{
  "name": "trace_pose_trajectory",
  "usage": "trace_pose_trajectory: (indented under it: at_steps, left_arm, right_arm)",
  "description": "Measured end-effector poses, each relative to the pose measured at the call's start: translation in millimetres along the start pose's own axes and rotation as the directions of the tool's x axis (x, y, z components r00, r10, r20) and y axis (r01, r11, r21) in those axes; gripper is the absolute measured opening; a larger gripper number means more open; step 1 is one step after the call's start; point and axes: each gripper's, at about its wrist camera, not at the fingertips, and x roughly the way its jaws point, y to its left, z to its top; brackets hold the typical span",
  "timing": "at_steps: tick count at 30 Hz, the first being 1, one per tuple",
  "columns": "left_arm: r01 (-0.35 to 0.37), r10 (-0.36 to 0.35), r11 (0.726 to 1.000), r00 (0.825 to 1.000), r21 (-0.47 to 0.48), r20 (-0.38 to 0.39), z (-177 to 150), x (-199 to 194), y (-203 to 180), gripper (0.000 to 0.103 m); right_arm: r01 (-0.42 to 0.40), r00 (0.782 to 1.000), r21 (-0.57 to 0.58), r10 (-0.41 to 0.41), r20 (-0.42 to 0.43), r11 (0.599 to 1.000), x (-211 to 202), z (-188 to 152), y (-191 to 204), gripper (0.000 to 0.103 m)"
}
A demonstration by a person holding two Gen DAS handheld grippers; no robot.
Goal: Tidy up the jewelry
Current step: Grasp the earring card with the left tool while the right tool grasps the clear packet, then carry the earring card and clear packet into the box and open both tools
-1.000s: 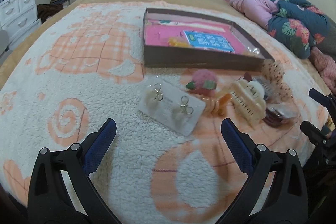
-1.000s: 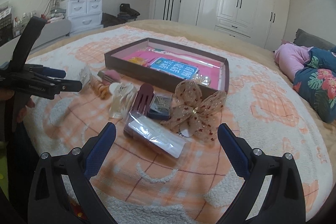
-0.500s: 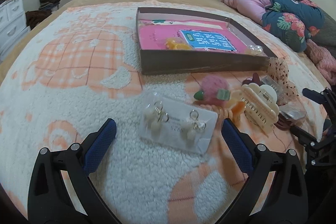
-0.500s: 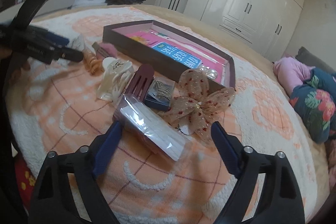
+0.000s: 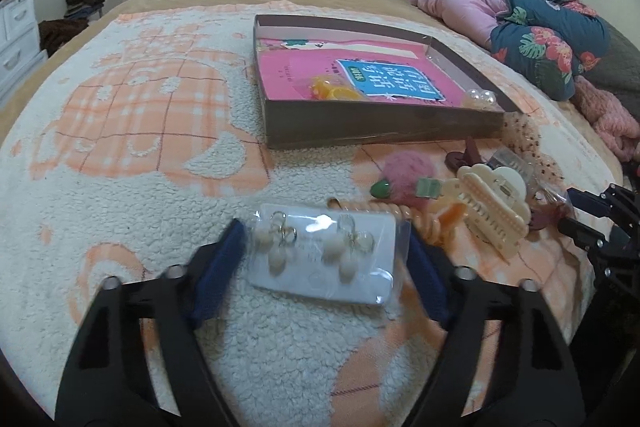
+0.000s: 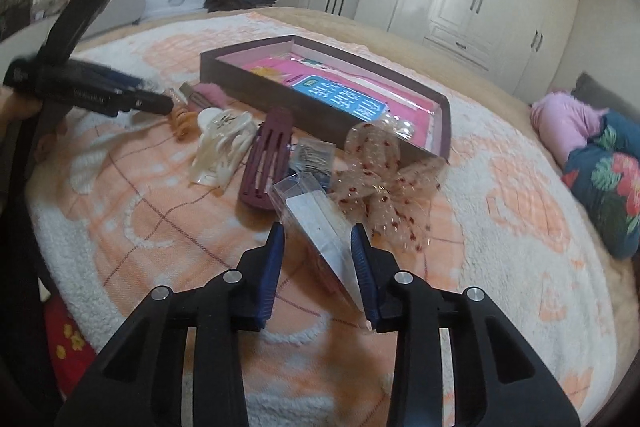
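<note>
Blue-padded, the left claw (image 5: pixel 324 259) is closing around a clear packet of earrings (image 5: pixel 324 259) that lies flat on the fleecy bed blanket (image 5: pixel 160 131); the packet sits between the pads, whose contact with its edges I cannot tell. The right claw (image 6: pixel 318 251) is also closing, narrow now, with a tilted clear plastic packet (image 6: pixel 320 219) between its pads, the right pad against it. Just beyond that packet lie a maroon hair clip (image 6: pixel 266 159), a cream claw clip (image 6: pixel 222 147) and a dotted gauze bow (image 6: pixel 384 179), close together. Farther back a shallow brown box (image 5: pixel 380 135) rests on the blanket, holding a pink book (image 5: pixel 352 75).
</note>
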Motion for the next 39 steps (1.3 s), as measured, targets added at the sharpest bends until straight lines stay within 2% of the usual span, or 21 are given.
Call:
trace_pose_trajectory:
  at_steps: [5,11,15,22,39]
  left_arm:
    - [-0.016,0.016,1.000,1.000,0.007,0.004,-2.9,-4.2,-1.9,0.057]
    - [-0.003,0.004,1.000,0.999,-0.028,0.040,-3.9,-18.0,1.5,0.057]
    - [0.004,-0.002,0.999,0.998,-0.040,0.066,-2.4,-26.5,2.0,0.057]
    - [0.029,-0.022,0.997,0.995,-0.066,0.096,4.0,-37.1,3.2,0.057]
    - [0.026,-0.017,0.998,0.987,-0.053,0.160,46.4,-39.8,-7.2,0.057]
  right_arm:
    - [-0.042,0.999,0.105,0.040,0.017,0.994,-7.4,1.0,-17.9,0.028]
    - [-0.027,1.000,0.136,0.028,-0.004,0.990,-3.5,3.2,-22.1,0.027]
    - [-0.025,1.000,0.167,0.023,0.011,0.986,-6.3,4.9,-26.9,0.019]
    - [-0.094,0.995,0.322,0.079,0.060,0.942,-16.6,9.5,-57.8,0.017]
    - [-0.083,0.989,0.304,0.042,0.140,0.949,-17.7,55.8,-73.4,0.017]
